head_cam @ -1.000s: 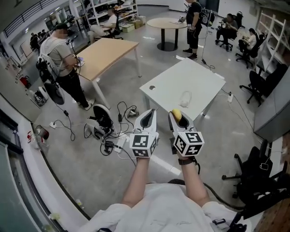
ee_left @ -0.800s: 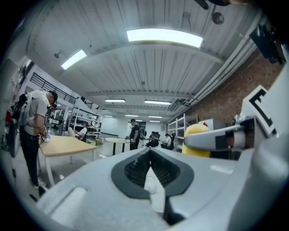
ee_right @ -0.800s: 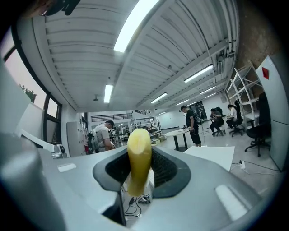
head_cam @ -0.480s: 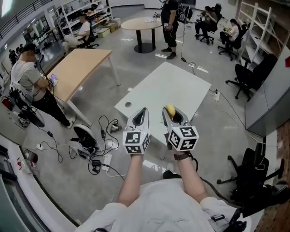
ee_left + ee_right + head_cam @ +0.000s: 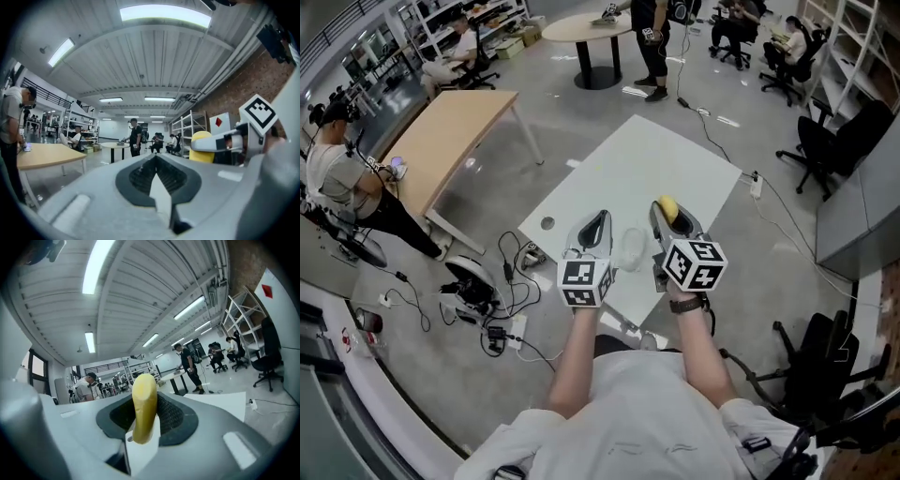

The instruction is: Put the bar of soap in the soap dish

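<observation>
A yellow bar of soap (image 5: pixel 668 208) stands upright between the jaws of my right gripper (image 5: pixel 671 217), which is shut on it. The right gripper view shows the soap (image 5: pixel 144 399) sticking up out of that gripper (image 5: pixel 143 430). A clear soap dish (image 5: pixel 630 247) lies near the front edge of the white table (image 5: pixel 647 155), below and between the two grippers. My left gripper (image 5: pixel 596 227) is held level to the left of the dish, jaws together and holding nothing (image 5: pixel 157 180). The left gripper view also catches the soap (image 5: pixel 202 146) at the right.
A wooden table (image 5: pixel 441 141) stands at the left and a round table (image 5: pixel 581 26) at the back. Cables and devices (image 5: pixel 483 291) lie on the floor left of the white table. Office chairs (image 5: pixel 825 141) stand at the right. People stand and sit around the room.
Both grippers have moved forward, from short of the white table to over its near edge. The soap has stayed in the right gripper. The dish now shows between the two grippers.
</observation>
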